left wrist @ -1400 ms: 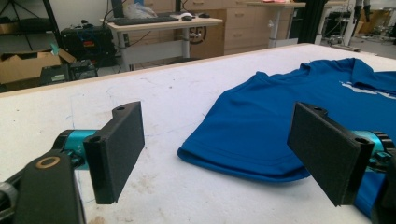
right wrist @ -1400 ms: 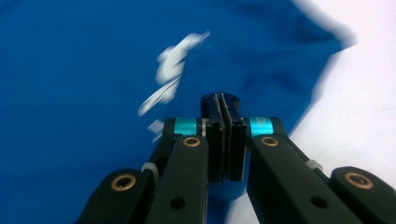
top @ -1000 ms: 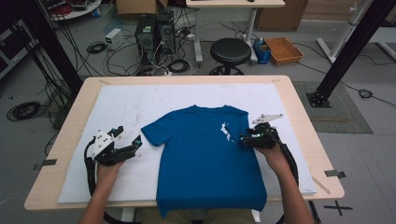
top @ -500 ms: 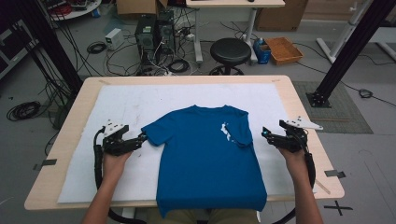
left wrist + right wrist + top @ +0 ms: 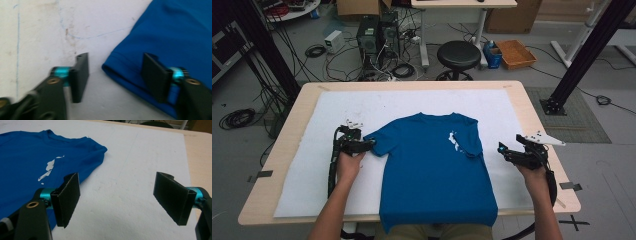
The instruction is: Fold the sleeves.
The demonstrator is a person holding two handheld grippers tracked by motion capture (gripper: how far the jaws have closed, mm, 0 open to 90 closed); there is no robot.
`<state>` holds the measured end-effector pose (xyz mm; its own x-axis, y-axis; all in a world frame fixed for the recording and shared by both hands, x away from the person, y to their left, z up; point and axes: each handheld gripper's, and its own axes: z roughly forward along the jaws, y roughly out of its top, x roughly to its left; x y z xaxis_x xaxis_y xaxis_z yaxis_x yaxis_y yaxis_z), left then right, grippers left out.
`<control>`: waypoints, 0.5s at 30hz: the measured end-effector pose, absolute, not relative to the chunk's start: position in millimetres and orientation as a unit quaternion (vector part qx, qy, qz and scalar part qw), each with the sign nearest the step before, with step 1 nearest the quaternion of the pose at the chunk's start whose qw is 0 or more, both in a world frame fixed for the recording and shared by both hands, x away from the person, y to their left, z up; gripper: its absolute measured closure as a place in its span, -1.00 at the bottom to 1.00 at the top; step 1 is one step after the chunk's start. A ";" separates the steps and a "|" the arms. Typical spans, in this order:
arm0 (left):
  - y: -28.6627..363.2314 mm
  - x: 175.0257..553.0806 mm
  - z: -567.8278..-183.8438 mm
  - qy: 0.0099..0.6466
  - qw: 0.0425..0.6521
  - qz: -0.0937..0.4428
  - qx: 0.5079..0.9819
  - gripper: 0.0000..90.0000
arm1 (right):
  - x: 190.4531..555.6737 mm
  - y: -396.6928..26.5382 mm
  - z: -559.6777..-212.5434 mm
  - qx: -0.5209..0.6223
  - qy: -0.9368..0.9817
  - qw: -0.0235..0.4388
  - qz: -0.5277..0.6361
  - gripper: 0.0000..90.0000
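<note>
From the high view I see the whole blue T-shirt [image 5: 434,170] spread flat on the white foam sheet [image 5: 312,175] that covers the wooden tabletop [image 5: 532,107], its hem hanging over the near edge and a white splash of print near one shoulder. My left gripper view gives what that view cannot: the stitched, doubled hem of the sleeve [image 5: 130,75], soft knit cloth, and faint blue pen lines and brown smudges on the grainy sheet. My right gripper view shows the other sleeve [image 5: 95,151] lying smooth with its rounded corner.

My left gripper [image 5: 367,145] sits at the sleeve's edge. Its jaws have just been closing and stand about half apart, one flat black pad over the bare sheet, the other over the sleeve cloth, the hem between them but not pinched.

My right gripper [image 5: 503,148] is off to the side of the shirt, well clear of the sleeve. Its ribbed black pads stand wide apart over the sheet, holding nothing.
</note>
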<state>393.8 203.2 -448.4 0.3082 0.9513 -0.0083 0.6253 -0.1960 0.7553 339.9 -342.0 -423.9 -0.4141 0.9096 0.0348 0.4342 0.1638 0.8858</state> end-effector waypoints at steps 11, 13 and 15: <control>191.1 394.6 -428.5 0.534 0.425 0.200 0.703 0.91 | 343.5 -338.0 -422.6 0.464 0.715 0.266 0.450 -0.53; 183.9 395.2 -417.3 0.512 0.456 0.192 0.702 0.90 | 345.6 -337.0 -423.4 0.465 0.715 0.265 0.450 -0.53; 173.5 397.8 -407.7 0.494 0.479 0.171 0.705 0.90 | 347.5 -335.8 -423.7 0.466 0.716 0.263 0.449 -0.53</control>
